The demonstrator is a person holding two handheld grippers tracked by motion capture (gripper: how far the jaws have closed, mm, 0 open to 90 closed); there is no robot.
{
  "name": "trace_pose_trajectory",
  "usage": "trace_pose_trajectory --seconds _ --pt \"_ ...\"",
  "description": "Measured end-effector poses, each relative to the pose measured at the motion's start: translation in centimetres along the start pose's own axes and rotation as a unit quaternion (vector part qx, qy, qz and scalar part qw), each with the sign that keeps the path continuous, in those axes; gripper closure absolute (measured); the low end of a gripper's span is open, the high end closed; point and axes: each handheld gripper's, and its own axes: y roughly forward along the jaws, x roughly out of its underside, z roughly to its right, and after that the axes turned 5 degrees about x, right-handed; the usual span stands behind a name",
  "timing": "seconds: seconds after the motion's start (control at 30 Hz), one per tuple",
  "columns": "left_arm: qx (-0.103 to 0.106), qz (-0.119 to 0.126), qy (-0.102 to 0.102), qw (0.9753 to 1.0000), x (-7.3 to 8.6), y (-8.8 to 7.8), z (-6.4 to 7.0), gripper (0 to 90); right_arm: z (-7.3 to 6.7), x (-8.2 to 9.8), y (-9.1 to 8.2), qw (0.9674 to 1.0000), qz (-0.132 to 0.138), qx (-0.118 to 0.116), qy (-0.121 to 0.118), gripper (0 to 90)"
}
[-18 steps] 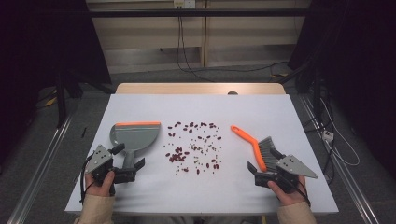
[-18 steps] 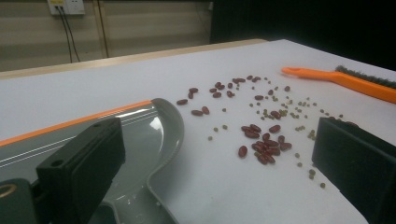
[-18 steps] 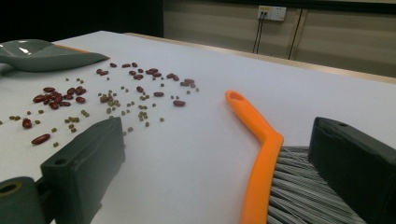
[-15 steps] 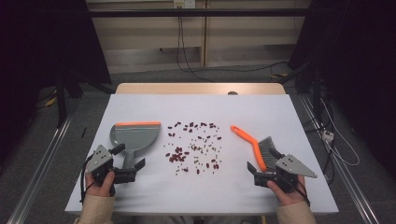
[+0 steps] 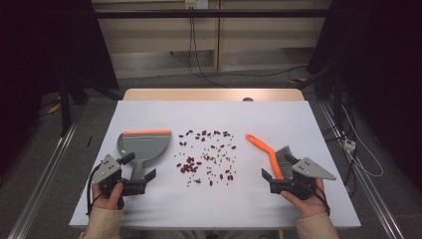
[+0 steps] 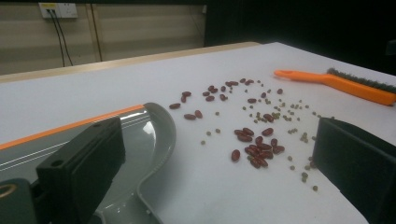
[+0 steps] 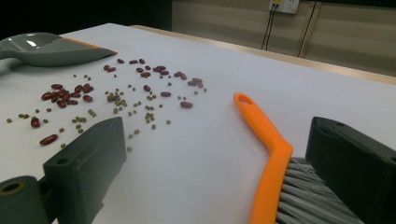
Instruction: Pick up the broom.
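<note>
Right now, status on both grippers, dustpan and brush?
Left gripper open at dustpan handle. Right gripper open beside brush. Nothing held. Beans scattered between; nothing blocking.

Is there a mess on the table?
Yes. Red beans and tiny green ones lie spilled loose across the middle of the table, between the dustpan and the brush. Nothing else looks odd.

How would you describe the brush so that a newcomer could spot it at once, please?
On the white table, look right of the scattered beans, just ahead of the right gripper. The brush lies there, the one item with an orange handle and grey bristles; the dustpan is grey.
</note>
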Motion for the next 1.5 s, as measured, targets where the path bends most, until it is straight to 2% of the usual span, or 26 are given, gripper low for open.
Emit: trace_pose_trajectory --seconds 0.23,0.5,0.7,0.77,0.8,0.87,0.9,0.93,0.97,1.0,1.07,1.2,1.23,1.33,1.43,1.5 --pt "0.001 0.003 -0.008 1.0 0.1 0.0 0.0 2.4 1.0 -1.3 1.8 0.9992 -0.039 0.004 0.007 6.2" --pt "0.003 0.007 -0.01 0.9999 0.1 0.0 0.0 2.4 1.6 -2.3 4.1 0.9978 -0.065 0.009 0.013 7.2" --pt "0.001 0.008 -0.012 0.9999 0.1 -0.1 0.0 2.4 2.3 -2.6 5.1 0.9962 -0.085 0.014 0.013 10.0" --pt "0.001 0.008 -0.012 0.9999 0.1 -0.1 -0.1 2.5 2.8 -2.7 5.6 0.9951 -0.097 0.016 0.015 16.2" --pt "0.001 0.008 -0.013 0.9999 0.1 -0.1 0.0 2.5 2.8 -2.7 5.6 0.9951 -0.097 0.016 0.015 16.2" --pt "0.002 0.008 -0.013 0.9999 0.1 0.0 -0.1 2.5 3.3 -2.8 6.0 0.9933 -0.113 0.019 0.013 25.0" --pt "0.002 0.008 -0.012 0.9999 0.1 0.0 -0.1 2.5 3.3 -2.8 6.0 0.9933 -0.113 0.019 0.013 25.0" --pt "0.003 0.008 -0.012 0.9999 0.1 0.0 -0.1 2.5 3.5 -2.9 6.2 0.9929 -0.117 0.018 0.014 29.2" --pt "0.003 0.008 -0.014 0.9999 0.1 0.0 -0.1 2.5 3.6 -2.9 6.4 0.9921 -0.124 0.014 0.013 34.5" --pt "0.003 0.008 -0.014 0.9999 0.1 0.0 -0.1 2.5 4.0 -2.9 6.9 0.9894 -0.143 0.019 0.014 35.7" --pt "0.003 0.008 -0.016 0.9998 0.2 0.0 -0.1 2.5 4.1 -2.9 7.2 0.9891 -0.145 0.024 0.009 38.4" --pt "0.004 0.008 -0.016 0.9998 0.2 0.0 -0.1 2.5 4.4 -3.0 8.1 0.9854 -0.17 0.019 0.0 44.8" --pt "0.005 0.006 -0.014 0.9999 0.2 0.0 -0.1 2.5 4.5 -3.0 8.5 0.9829 -0.183 0.021 -0.005 47.2" --pt "0.006 0.006 -0.012 0.9999 0.2 0.1 -0.1 2.5 4.7 -3.1 8.8 0.9817 -0.189 0.019 -0.002 51.5" --pt "0.006 0.006 -0.014 0.9999 0.2 0.1 -0.1 2.5 5.1 -3.2 9.3 0.9766 -0.214 0.019 -0.007 57.6" --pt "0.005 0.005 -0.013 0.9999 0.2 0.1 -0.2 2.5 5.4 -3.2 9.6 0.9732 -0.229 0.019 0.0 58.9"
